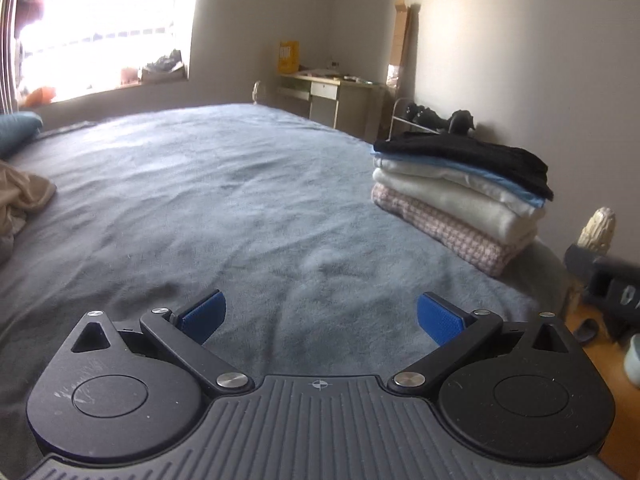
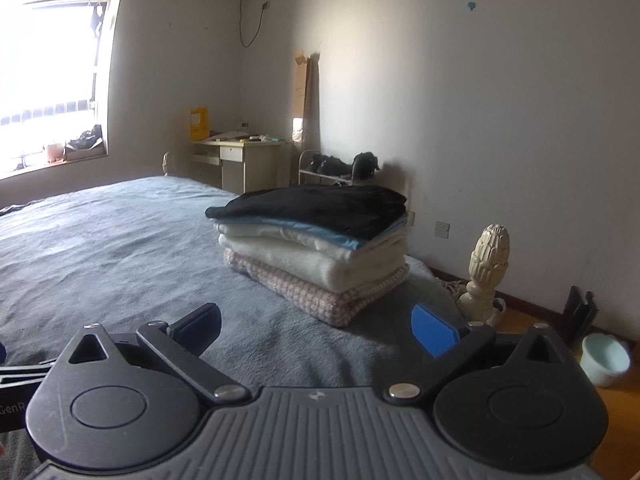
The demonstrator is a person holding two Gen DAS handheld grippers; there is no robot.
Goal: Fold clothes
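Both tongs (image 1: 320, 316) (image 2: 316, 330) released above bed (image 1: 200, 200); stack (image 2: 316, 248) at two o'clock; fetch crumpled cloth (image 1: 24, 196) at nine, gripping an edge.

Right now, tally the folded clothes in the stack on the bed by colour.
Black: 1
Light blue: 1
White: 2
Pink knit: 1
Total: 5, all in one stack on the bed.

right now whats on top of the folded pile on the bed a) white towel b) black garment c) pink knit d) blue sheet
b, the black garment lies on top of the pile, above a thin blue layer, white folds and the pink knit at the bottom.
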